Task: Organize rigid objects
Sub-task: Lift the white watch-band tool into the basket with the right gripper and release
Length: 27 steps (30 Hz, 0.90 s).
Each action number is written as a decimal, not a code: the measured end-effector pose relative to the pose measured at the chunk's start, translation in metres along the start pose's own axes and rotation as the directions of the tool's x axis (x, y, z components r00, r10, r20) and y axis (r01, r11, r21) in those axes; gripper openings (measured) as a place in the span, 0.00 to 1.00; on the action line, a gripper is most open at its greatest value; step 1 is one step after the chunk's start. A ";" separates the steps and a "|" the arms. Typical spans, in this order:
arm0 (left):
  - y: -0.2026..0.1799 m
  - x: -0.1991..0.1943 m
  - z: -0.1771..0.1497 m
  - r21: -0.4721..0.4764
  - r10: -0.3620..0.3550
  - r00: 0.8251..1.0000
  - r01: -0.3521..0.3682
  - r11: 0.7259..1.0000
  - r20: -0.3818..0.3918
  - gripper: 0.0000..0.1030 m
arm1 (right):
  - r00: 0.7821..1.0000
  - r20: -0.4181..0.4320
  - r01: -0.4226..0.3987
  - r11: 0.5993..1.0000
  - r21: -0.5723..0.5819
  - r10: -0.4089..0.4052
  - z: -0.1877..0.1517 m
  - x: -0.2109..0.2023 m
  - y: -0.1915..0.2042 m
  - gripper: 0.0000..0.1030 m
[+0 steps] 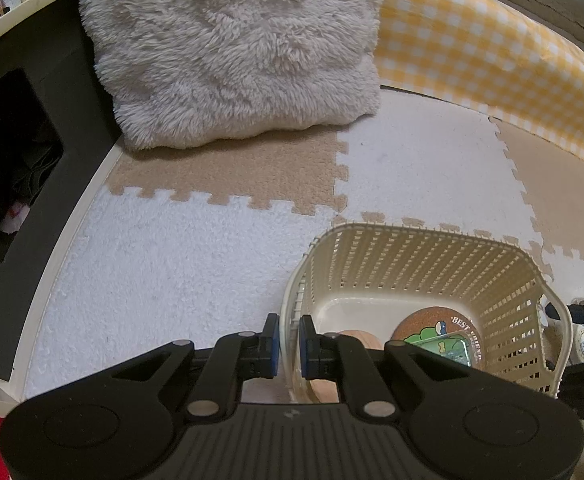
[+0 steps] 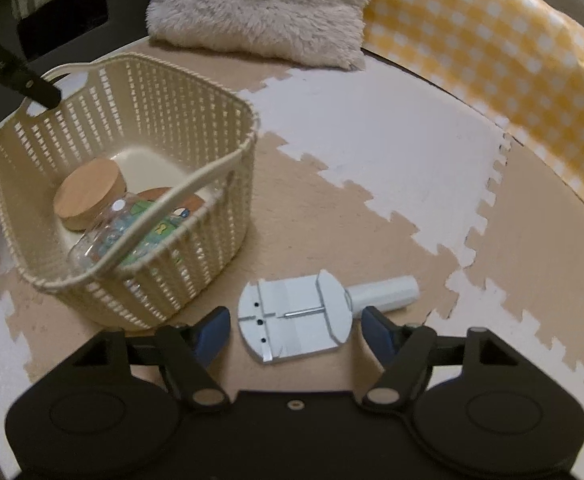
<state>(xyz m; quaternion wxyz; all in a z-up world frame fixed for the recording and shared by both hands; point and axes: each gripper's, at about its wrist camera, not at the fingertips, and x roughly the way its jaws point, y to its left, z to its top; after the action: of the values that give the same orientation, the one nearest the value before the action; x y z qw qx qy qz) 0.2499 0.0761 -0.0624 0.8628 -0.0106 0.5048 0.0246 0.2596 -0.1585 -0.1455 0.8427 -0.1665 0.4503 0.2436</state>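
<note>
A cream woven plastic basket [image 1: 420, 256] [image 2: 139, 92] stands on the foam puzzle mat. Inside it lie a glass jar [image 2: 103, 232] with a wooden lid [image 2: 89, 196] and a round cork coaster [image 1: 436, 326] with a cartoon print. My left gripper [image 1: 289, 340] is shut on the basket's near rim, one pad on each side of the wall; its black finger [image 2: 39, 90] shows at the basket's handle in the right wrist view. A pale blue flat tool [image 2: 296, 318] with a white handle lies on the mat right of the basket. My right gripper [image 2: 296, 330] hangs open over it, pads clear of both sides.
A fluffy cream cushion [image 1: 235, 52] [image 2: 259, 4] lies at the back. A yellow checked padded edge [image 1: 492, 64] [image 2: 492, 52] curves along the right. A black box [image 1: 23, 152] with an opening stands at the left. Beige and white mat tiles [image 2: 392, 132] lie between.
</note>
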 end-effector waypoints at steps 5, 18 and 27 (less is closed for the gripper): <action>-0.001 0.000 0.000 -0.001 -0.001 1.000 0.001 1.000 0.000 0.09 | 1.000 -0.015 0.002 1.000 -0.009 -0.002 -0.002 0.004 0.003 0.63; 0.000 0.000 0.000 -0.002 -0.002 1.000 0.002 1.000 0.000 0.09 | 0.994 0.086 0.056 0.988 0.145 -0.069 0.011 -0.039 -0.014 0.63; 0.000 0.001 0.001 0.003 0.001 1.000 -0.001 1.000 -0.003 0.09 | 0.957 0.283 -0.024 0.959 0.283 -0.060 0.028 -0.107 0.000 0.63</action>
<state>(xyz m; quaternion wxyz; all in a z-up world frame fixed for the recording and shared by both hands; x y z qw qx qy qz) 0.2509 0.0760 -0.0628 0.8622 -0.0089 0.5059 0.0245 0.2280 -0.1722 -0.0403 0.9167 -0.0108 0.3511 0.1905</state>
